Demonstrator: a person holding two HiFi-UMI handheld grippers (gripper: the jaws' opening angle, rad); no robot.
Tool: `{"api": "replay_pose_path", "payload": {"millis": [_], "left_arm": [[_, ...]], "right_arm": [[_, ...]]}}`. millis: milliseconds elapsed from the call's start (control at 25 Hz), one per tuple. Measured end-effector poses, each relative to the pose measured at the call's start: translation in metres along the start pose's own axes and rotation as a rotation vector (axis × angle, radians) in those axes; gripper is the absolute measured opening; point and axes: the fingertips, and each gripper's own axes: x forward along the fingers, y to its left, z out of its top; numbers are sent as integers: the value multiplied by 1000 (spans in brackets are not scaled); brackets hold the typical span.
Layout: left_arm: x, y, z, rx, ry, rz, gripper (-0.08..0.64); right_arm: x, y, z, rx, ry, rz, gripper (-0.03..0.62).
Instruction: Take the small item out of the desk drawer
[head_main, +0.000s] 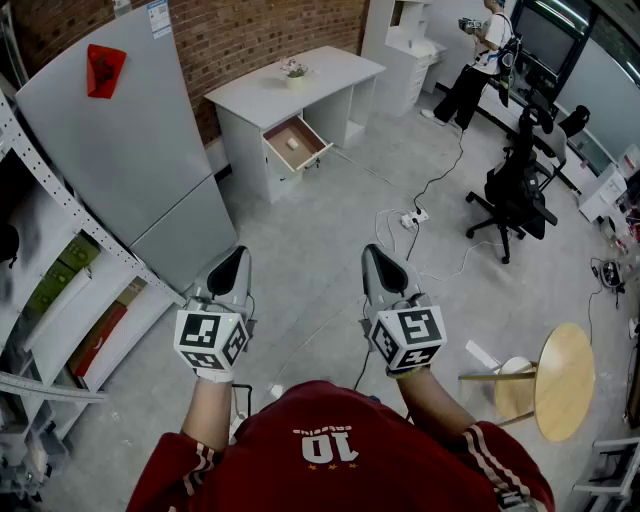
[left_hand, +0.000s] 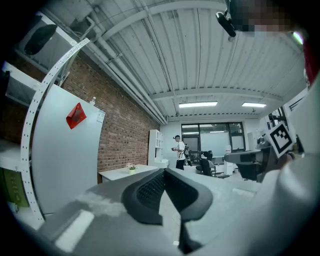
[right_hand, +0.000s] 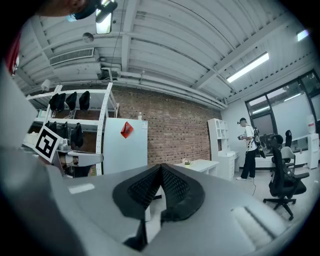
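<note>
Small item (head_main: 292, 143), pale, inside open drawer (head_main: 313, 151) of white desk (head_main: 335, 70) across room, well apart from both grippers. Left gripper (head_main: 232, 262) and right gripper (head_main: 376, 258) level, jaws pressed together, empty.

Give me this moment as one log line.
phase: standing away from desk | left gripper: shut, empty | right gripper: shut, empty | drawer: open | small item: in drawer, untouched

place: office-lab workspace; cues: brick wall (head_main: 250, 40); white desk (head_main: 335, 72); office chair (head_main: 515, 195); metal shelving (head_main: 75, 310); floor cables (head_main: 441, 174)
</note>
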Motion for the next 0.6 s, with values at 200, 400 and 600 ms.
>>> {"api": "replay_pose_path", "payload": {"millis": [200, 400, 600], "left_arm": [[6, -9, 2, 6, -1, -1, 4], [19, -25, 5, 15, -2, 1, 3], [31, -44, 8, 32, 1, 5, 3]], "right_arm": [[-2, -11, 1, 0, -7, 6, -3], [-5, -28, 2, 5, -11, 25, -8], [-10, -55, 1, -34, -17, 8, -6]]}}
